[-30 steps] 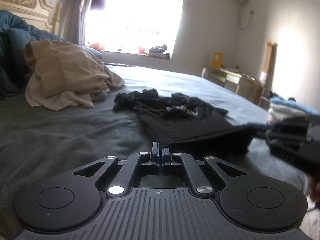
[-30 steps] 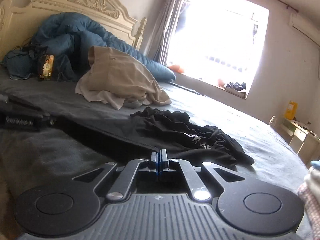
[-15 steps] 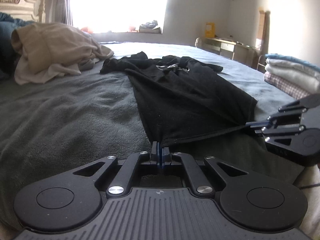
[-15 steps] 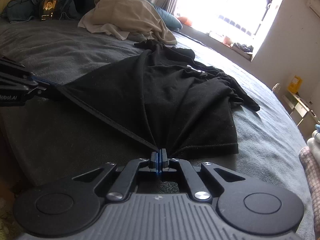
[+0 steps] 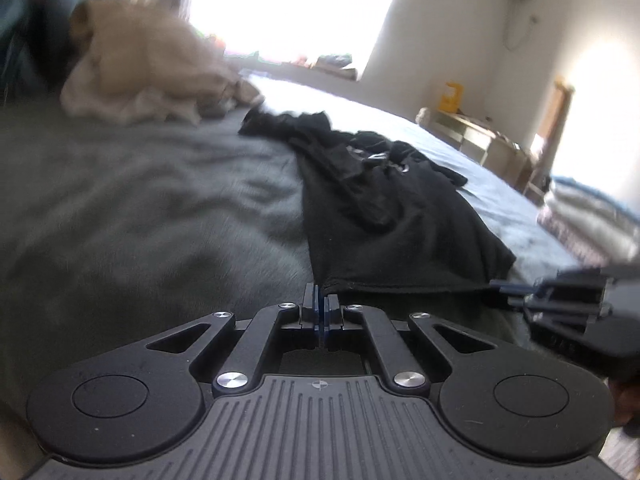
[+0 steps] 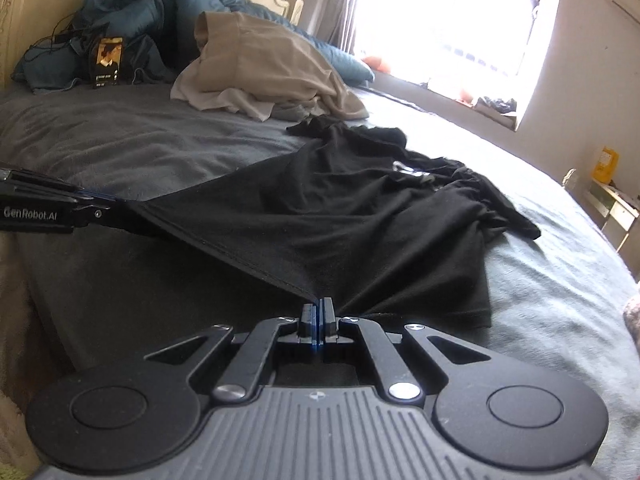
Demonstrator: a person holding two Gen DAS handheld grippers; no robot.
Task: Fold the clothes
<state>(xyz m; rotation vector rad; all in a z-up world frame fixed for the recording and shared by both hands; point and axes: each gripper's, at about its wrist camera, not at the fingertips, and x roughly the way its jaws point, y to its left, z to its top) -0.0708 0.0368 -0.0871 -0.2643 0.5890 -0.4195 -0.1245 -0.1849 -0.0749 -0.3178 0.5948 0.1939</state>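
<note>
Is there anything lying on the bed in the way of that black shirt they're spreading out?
Nothing visible is. The left gripper and right gripper are each shut on a hem corner of the black cotton T-shirt, and the grey bedspread beneath it is bare. The crumpled beige garment lies farther off, near the headboard.

Taking the black shirt [image 6: 360, 216] as the landmark: the grey bed [image 6: 160, 148] lies bare to its left, giving a hand-held gripper free passage. Just beyond its far end a beige clothes heap [image 6: 264, 68] blocks the way. To its right, stacked folded laundry [image 5: 588, 216] crowds the bed's edge.
</note>
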